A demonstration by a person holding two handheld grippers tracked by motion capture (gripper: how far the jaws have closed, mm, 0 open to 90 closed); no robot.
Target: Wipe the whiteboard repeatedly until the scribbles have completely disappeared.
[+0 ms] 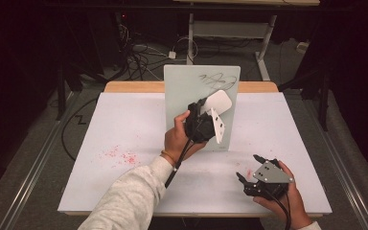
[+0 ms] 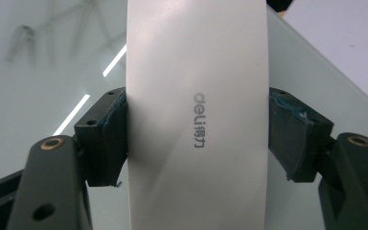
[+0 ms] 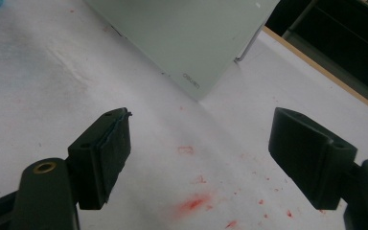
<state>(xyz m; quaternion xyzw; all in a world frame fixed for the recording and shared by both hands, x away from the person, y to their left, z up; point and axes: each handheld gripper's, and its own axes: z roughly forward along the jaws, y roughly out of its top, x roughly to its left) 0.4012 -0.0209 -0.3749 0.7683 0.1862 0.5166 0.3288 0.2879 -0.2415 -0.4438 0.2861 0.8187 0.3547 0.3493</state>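
Observation:
A pale green whiteboard stands upright in the middle of the table, with dark scribbles near its top right. My left gripper is shut on a white eraser and holds it against the board just below the scribbles. In the left gripper view the eraser with its grey "deli" print is clamped between both pads, and the board lies right behind it. My right gripper is open near the table's front right, low over the sheet, with nothing between its jaws.
A white sheet covers the table, with red specks at the left and more red marks under the right gripper. The board's lower corner stands ahead of the right gripper. Cables and desk legs lie on the floor beyond the table.

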